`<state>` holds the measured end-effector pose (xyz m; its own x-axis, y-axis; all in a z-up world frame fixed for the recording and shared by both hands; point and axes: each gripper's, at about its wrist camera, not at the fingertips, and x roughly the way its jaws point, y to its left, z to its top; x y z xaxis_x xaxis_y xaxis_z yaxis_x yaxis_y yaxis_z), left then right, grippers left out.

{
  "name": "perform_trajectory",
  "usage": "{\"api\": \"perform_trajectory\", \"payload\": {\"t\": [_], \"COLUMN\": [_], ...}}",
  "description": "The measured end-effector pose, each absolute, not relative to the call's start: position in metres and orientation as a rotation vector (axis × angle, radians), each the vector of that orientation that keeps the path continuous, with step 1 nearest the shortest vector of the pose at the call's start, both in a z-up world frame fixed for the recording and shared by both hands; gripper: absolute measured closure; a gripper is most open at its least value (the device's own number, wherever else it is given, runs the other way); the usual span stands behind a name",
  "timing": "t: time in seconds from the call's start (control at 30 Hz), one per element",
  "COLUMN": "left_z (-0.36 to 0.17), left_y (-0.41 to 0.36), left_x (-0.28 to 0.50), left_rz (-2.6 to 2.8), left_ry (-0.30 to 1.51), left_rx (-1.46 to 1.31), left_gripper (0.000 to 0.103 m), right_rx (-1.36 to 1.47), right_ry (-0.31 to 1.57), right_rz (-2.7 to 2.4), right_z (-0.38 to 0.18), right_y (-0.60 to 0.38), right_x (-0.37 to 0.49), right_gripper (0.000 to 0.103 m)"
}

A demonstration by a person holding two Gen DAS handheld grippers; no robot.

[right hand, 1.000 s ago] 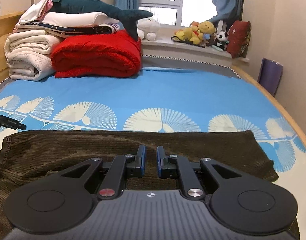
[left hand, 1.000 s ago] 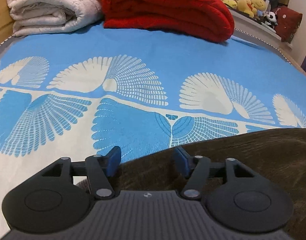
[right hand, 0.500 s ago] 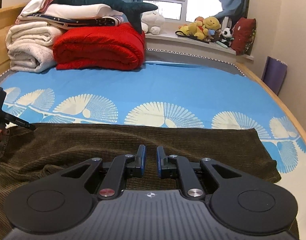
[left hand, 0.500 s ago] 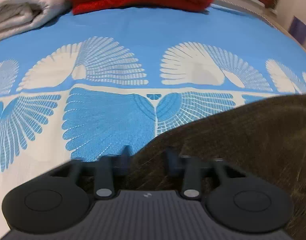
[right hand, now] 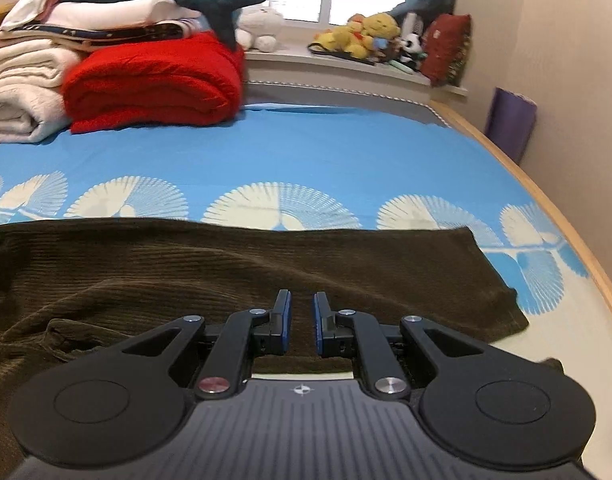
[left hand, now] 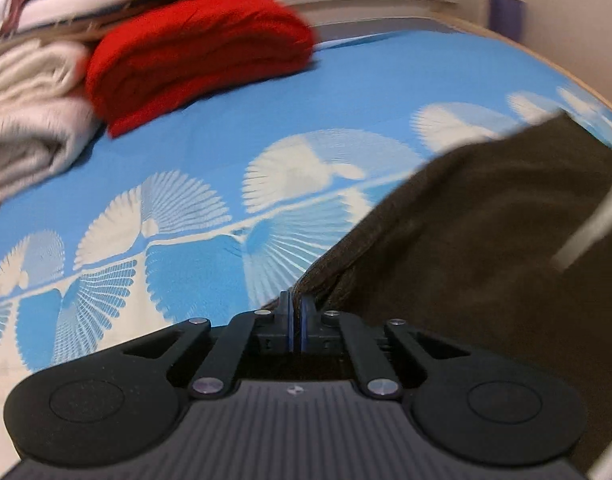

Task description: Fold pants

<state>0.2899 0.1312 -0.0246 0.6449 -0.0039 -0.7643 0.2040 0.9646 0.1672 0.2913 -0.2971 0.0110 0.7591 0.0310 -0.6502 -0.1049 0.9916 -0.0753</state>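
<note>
The brown corduroy pants (right hand: 233,268) lie stretched across the near side of the bed (right hand: 306,152), long axis running left to right in the right wrist view, one end finishing square near the bed's right-hand wooden edge (right hand: 518,172). The other end runs off the left of that view, towards the left gripper (left hand: 294,312).

That gripper's fingers (left hand: 283,310) are closed on an edge of the cloth: in the left wrist view a ridge of fabric rises straight out of the pinched tips, and the brown cloth fans away to the right and beyond, seemingly lifted off the sheet there, though the blur makes this hard to confirm. The right gripper (right hand: 301,322) sits over the middle of the garment's near edge. Its fingers (right hand: 282,320) stand nearly closed with a narrow slot between the blue pads; cloth shows through the slot, but whether it is pinched or merely lying below cannot be told.

The coming fold probably turns on this: the left hand has the left end, and the pants extend rightwards from it, so that end would travel along the long axis towards the square end.

Beyond the pants the blue fan-patterned sheet is bare, giving open room. The red blanket (right hand: 157,84) and cream quilts (right hand: 17,92) are stacked well apart at the far left; the right-hand edge leaves little margin.
</note>
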Motion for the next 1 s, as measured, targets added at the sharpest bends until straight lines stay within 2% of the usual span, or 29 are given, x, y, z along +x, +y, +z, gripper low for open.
{"api": "perform_trajectory", "payload": {"t": [0.13, 0.23, 0.3, 0.33, 0.37, 0.4, 0.43, 0.6, 0.73, 0.8, 0.87, 0.93, 1.0], "left_z": [-0.019, -0.049, -0.063, -0.059, -0.053, -0.049, -0.048, -0.093, -0.117, -0.125, -0.131, -0.133, -0.131], "left_y": [0.101, 0.089, 0.096, 0.104, 0.117, 0.131, 0.143, 0.173, 0.179, 0.181, 0.187, 0.193, 0.200], "left_x": [0.196, 0.150, 0.141, 0.138, 0.134, 0.130, 0.128, 0.140, 0.161, 0.170, 0.179, 0.186, 0.191], "left_rz": [-0.211, -0.225, -0.189, -0.161, -0.138, -0.123, -0.121, -0.132, -0.101, -0.037, 0.039, 0.082, 0.114], "left_ry": [0.854, 0.892, 0.982, 0.977, 0.948, 0.927, 0.929, 1.171, 1.220, 1.237, 1.244, 1.233, 1.201], "left_rx": [0.228, 0.202, 0.116, 0.049, -0.052, -0.165, -0.242, -0.541, -0.624, -0.657, -0.667, -0.700, -0.730], "left_gripper": [0.101, 0.098, 0.097, 0.091, 0.069, 0.059, 0.055, 0.055, 0.055, 0.049, 0.046, 0.046, 0.046], "right_rx": [-0.085, -0.066, -0.053, -0.047, -0.038, -0.023, -0.002, 0.113, 0.212, 0.261, 0.307, 0.358, 0.403], "right_ry": [0.698, 0.705, 0.721, 0.732, 0.744, 0.757, 0.770, 0.792, 0.789, 0.783, 0.783, 0.789, 0.800], "right_rz": [0.063, 0.050, 0.040, 0.034, 0.030, 0.025, 0.020, 0.001, -0.009, -0.008, -0.008, -0.020, -0.029], "right_z": [0.015, 0.017, 0.015, 0.014, 0.012, 0.011, 0.009, 0.008, 0.007, 0.007, 0.006, 0.004, 0.000], "right_y": [-0.309, -0.318, -0.324, -0.327, -0.330, -0.333, -0.337, -0.351, -0.358, -0.359, -0.360, -0.362, -0.363], "right_x": [0.277, 0.266, 0.259, 0.257, 0.254, 0.252, 0.251, 0.251, 0.257, 0.261, 0.266, 0.275, 0.285], "right_gripper": [0.091, 0.091, 0.091, 0.091, 0.091, 0.091, 0.091, 0.088, 0.088, 0.088, 0.082, 0.062, 0.059]}}
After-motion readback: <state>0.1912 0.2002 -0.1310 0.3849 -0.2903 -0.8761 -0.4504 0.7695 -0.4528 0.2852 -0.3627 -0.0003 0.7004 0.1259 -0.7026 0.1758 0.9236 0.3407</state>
